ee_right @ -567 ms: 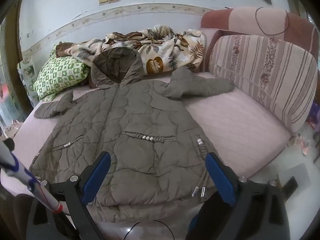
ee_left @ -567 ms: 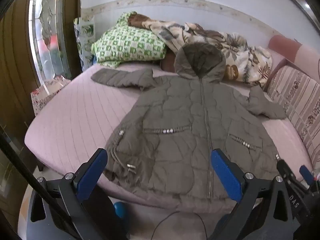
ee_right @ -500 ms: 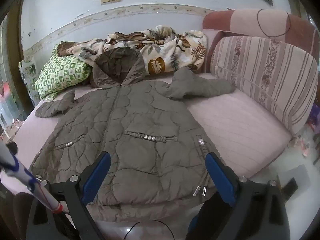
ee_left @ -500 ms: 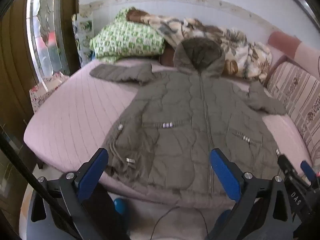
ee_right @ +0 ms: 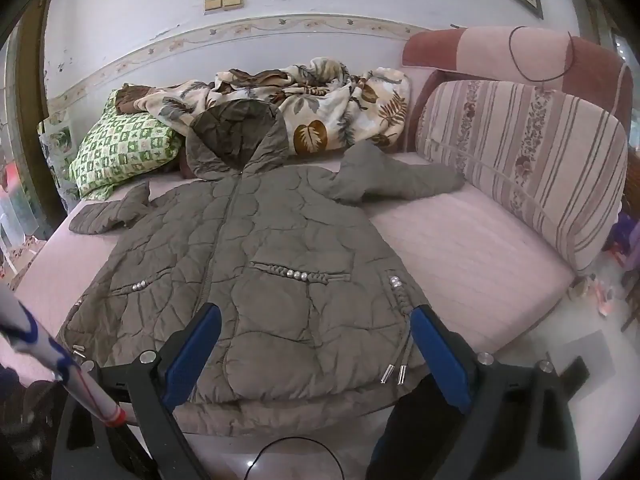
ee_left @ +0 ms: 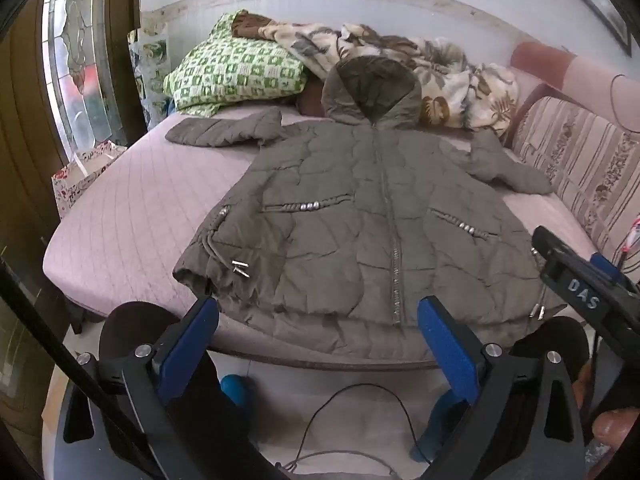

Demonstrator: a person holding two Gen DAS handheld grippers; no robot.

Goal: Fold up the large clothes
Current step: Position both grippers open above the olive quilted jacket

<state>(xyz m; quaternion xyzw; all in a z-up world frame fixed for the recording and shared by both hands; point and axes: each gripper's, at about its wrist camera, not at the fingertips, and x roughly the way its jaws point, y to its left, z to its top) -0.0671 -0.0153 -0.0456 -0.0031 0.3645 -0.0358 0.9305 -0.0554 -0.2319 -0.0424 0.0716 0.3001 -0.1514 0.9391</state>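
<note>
A grey-brown quilted hooded jacket [ee_left: 360, 220] [ee_right: 264, 272] lies flat and zipped on a pink bed [ee_left: 132, 216] [ee_right: 460, 264], sleeves spread, hood toward the wall, hem over the near edge. My left gripper [ee_left: 318, 310] hovers open just short of the hem's left half, nothing between its blue pads. The right gripper [ee_right: 316, 316] is open above the hem's right part, near the drawstring tips [ee_right: 394, 372], and holds nothing. It also shows at the right edge of the left wrist view as the right gripper [ee_left: 584, 280].
A green checked pillow [ee_left: 236, 72] and a leaf-print blanket [ee_right: 320, 108] sit at the head of the bed. Striped cushions [ee_right: 532, 168] line the right side. A glass door [ee_left: 76, 60] and a gift bag [ee_left: 80, 176] stand left. A black cable [ee_left: 360, 400] lies on the floor.
Both grippers have pulled back and tilted a little, so the jacket's hem sits higher in the left view and nearer in the right. Both stay open.
</note>
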